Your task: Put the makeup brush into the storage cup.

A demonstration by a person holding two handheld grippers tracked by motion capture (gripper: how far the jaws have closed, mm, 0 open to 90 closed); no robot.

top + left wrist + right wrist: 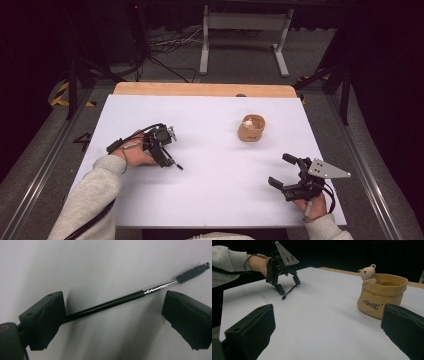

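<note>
A thin black mascara-type brush point(117, 301) with a silver ferrule and a black bristle tip lies flat on the white table sheet point(210, 165). My left gripper point(113, 297) hovers right over it, open, with one jaw on each side of the handle and a wide gap. From the high view, the left gripper point(166, 150) is at the table's left and the brush point(176, 164) pokes out below it. My right gripper point(280, 170) is open at the front right and holds nothing. In the right gripper view, the left gripper point(289, 287) stands over the brush point(289, 292).
A tan pouch-shaped cup point(251, 128) with a small bear figure point(367, 272) on its rim stands right of centre, beyond my right gripper point(329, 312). A wooden table edge point(200, 89) runs along the back. Table frame legs point(204, 45) stand on the floor behind.
</note>
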